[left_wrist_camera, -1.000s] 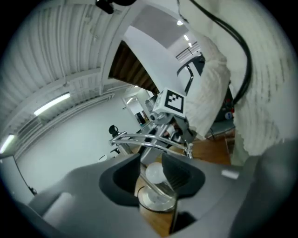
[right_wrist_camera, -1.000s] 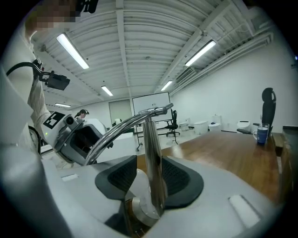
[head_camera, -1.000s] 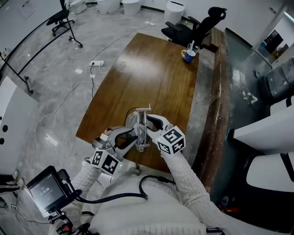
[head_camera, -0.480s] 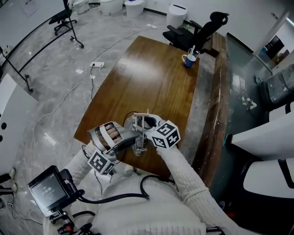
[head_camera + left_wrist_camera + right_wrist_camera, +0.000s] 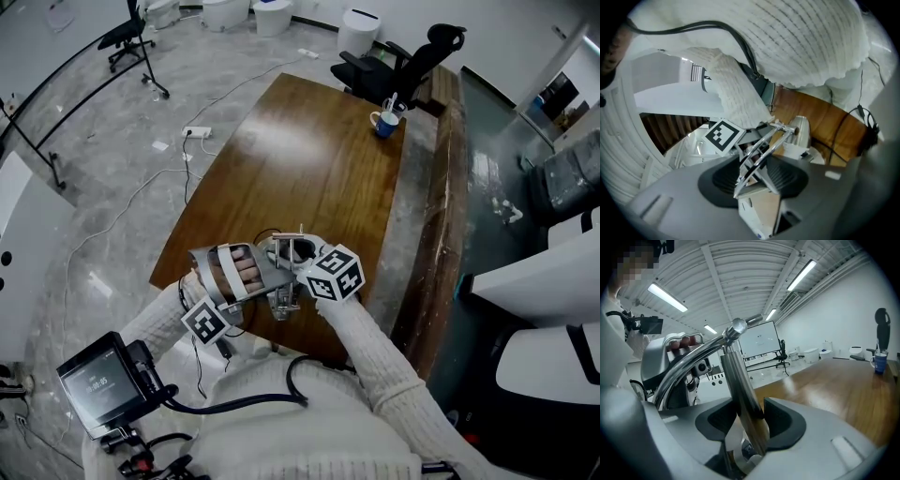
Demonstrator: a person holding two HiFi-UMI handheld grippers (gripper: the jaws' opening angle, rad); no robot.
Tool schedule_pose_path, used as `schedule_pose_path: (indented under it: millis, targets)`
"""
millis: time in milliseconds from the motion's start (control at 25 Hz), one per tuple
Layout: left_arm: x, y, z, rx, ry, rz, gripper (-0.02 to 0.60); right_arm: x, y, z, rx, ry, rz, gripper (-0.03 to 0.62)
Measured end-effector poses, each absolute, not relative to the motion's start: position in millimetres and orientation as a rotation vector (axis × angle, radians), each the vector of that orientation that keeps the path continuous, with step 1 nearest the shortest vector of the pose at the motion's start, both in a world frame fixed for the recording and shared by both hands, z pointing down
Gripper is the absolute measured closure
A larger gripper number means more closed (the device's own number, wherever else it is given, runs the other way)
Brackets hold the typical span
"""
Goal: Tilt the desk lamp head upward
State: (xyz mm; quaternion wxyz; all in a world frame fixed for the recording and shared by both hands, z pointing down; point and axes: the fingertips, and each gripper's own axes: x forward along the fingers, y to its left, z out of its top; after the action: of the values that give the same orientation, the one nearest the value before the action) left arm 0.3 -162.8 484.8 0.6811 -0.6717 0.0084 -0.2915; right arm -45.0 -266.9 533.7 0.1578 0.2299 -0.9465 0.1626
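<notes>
The chrome desk lamp (image 5: 287, 264) stands near the front edge of the wooden desk (image 5: 309, 159). My right gripper (image 5: 302, 272) comes from the right and is shut on the lamp's upright post (image 5: 740, 390), which fills the gap between its pads. My left gripper (image 5: 274, 281) comes from the left. Its jaws are closing, with the lamp's thin chrome arm (image 5: 761, 150) between the pads and touching both. The right gripper's marker cube (image 5: 723, 136) shows just behind the arm. The lamp's round silvery part (image 5: 802, 133) lies beyond it.
A blue and white mug (image 5: 384, 120) sits at the desk's far corner, with a black office chair (image 5: 403, 56) behind it. A power strip (image 5: 198, 131) and cables lie on the floor to the left. A dark wooden ledge (image 5: 441, 234) runs along the desk's right side.
My left gripper has rolled over and risen from low at the lamp's left, so the hand in it now faces up. The right gripper has stayed on the post.
</notes>
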Motion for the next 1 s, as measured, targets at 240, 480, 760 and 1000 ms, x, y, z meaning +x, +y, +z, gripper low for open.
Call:
schedule_pose_path:
  millis: [240, 480, 760, 1000]
  targets:
    - [3.3, -161.1, 482.8, -1.42, 0.06, -0.608, 0.425, -46.5, -263.1, 532.6, 0.696, -2.711, 0.489, 0.418]
    - [2.5, -162.0, 482.3, -1.547, 0.044, -0.641, 0.408, -46.0, -263.3, 531.4, 0.694, -2.707, 0.507, 0.418]
    - [5.8, -155.8, 473.9, -1.735, 0.009, -0.645, 0.383, -47.7, -258.3, 530.2, 0.683, -2.737, 0.527, 0.416]
    - [4.1, -156.2, 474.8, -1.864, -0.006, -0.683, 0.371, -48.6, -257.8, 529.5, 0.683, -2.765, 0.563, 0.414]
